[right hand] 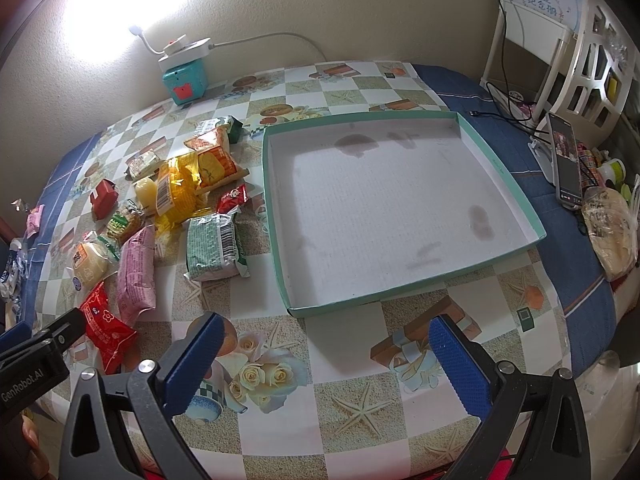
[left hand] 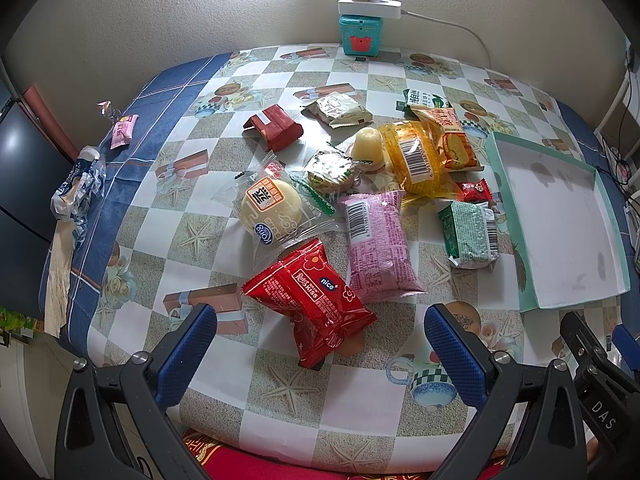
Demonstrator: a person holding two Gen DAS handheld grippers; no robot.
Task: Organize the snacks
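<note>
Red snack pack (left hand: 310,300) sitting between spread left gripper (left hand: 320,344) fingers; right gripper (right hand: 326,356), also spread, is alone showing phone (right hand: 566,164) beyond tray (right hand: 280,208).

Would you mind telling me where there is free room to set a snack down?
The tray is bare inside. Cloth is also free between the tray's near wall and the right gripper. It is crowded left of the tray, from the green pack to the red pack.
</note>
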